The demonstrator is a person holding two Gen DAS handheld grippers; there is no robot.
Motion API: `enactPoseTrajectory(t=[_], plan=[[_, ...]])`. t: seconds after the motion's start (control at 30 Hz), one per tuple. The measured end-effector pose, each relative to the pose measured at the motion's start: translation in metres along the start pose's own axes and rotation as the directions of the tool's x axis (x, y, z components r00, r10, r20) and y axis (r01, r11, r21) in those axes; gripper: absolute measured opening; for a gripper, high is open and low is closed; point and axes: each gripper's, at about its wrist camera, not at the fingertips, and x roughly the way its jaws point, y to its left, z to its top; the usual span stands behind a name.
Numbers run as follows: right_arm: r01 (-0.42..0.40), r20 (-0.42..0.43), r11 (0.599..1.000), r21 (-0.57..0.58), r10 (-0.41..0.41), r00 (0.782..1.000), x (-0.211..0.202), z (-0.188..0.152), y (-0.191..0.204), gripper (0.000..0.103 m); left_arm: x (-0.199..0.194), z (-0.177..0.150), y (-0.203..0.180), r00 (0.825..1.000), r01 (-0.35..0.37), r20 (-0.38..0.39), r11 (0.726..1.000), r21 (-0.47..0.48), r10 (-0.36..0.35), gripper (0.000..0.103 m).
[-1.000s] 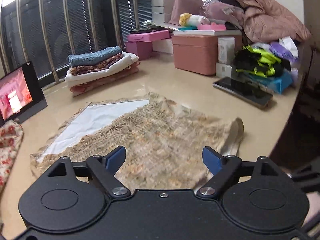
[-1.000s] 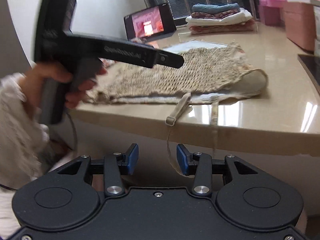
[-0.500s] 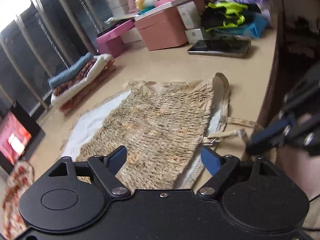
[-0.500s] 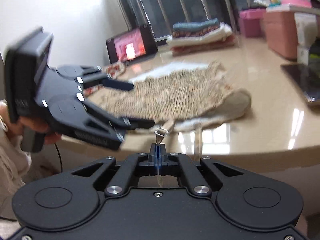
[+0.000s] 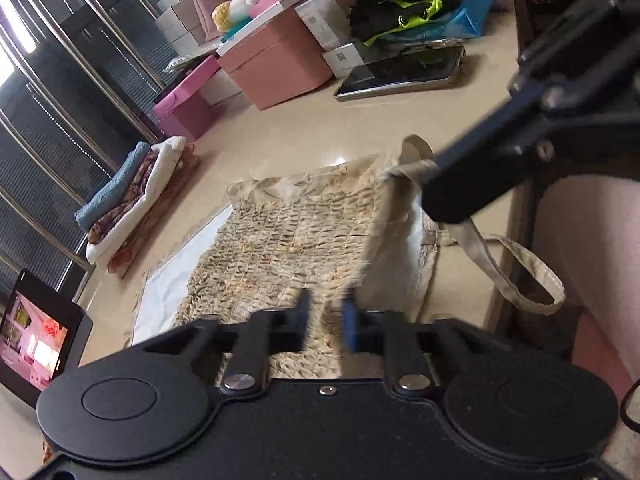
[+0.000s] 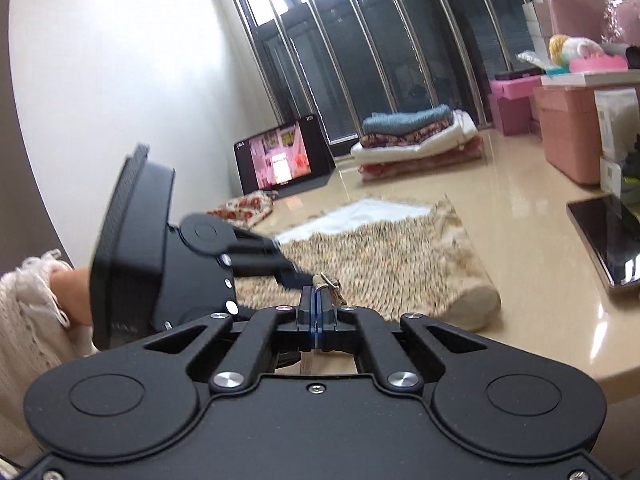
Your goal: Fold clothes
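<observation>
Now: right gripper (image 6: 315,300) jaws clenched on strap (image 6: 326,280) of beige top (image 5: 296,240), lifted above near bench (image 5: 280,148) edge. Left gripper (image 5: 326,320) jaws just closing over top's near hem; fabric between them, blurred, pinch looks made. Top lies flat mid-bench, second strap (image 5: 516,272) dangling off edge. Risks: thin strap slipping from clamp; smocked fabric bunching if pulls are uneven; loose strap snagging edge. Farther: phone (image 5: 400,74), folded stack (image 6: 416,140) clear.
</observation>
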Motion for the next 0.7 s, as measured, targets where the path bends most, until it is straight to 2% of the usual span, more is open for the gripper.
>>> enactPoseTrajectory(t=[0.1, 0.3, 0.43, 0.5, 0.57, 0.7], plan=[[-0.002, -0.004, 1.000, -0.023, 0.002, 1.000, 0.003, 0.005, 0.000, 0.000, -0.007, 0.002, 0.011, 0.999, -0.025, 0.040, 0.997, -0.077, 0.028, 0.005], [0.003, -0.134, 0.997, -0.071, -0.013, 0.991, 0.045, 0.008, -0.003, 0.000, -0.017, 0.007, 0.035, 0.994, -0.038, 0.089, 0.977, -0.212, 0.057, 0.005], [0.073, -0.170, 0.994, -0.086, -0.087, 0.982, 0.086, 0.014, -0.007, 0.000, -0.022, 0.010, 0.046, 0.991, -0.042, 0.111, 0.962, -0.271, 0.075, 0.005], [0.097, -0.196, 0.994, -0.050, -0.104, 0.975, 0.106, 0.017, -0.013, 0.000, -0.024, 0.011, 0.051, 0.989, -0.048, 0.118, 0.954, -0.296, 0.086, 0.005], [0.134, -0.188, 0.990, -0.037, -0.139, 0.972, 0.120, 0.019, -0.016, 0.000, -0.026, 0.010, 0.056, 0.988, -0.037, 0.127, 0.945, -0.326, 0.082, 0.005], [0.212, -0.092, 0.976, -0.050, -0.216, 0.972, 0.130, 0.022, -0.010, 0.000, -0.028, 0.008, 0.065, 0.988, -0.023, 0.136, 0.929, -0.369, 0.078, 0.005]])
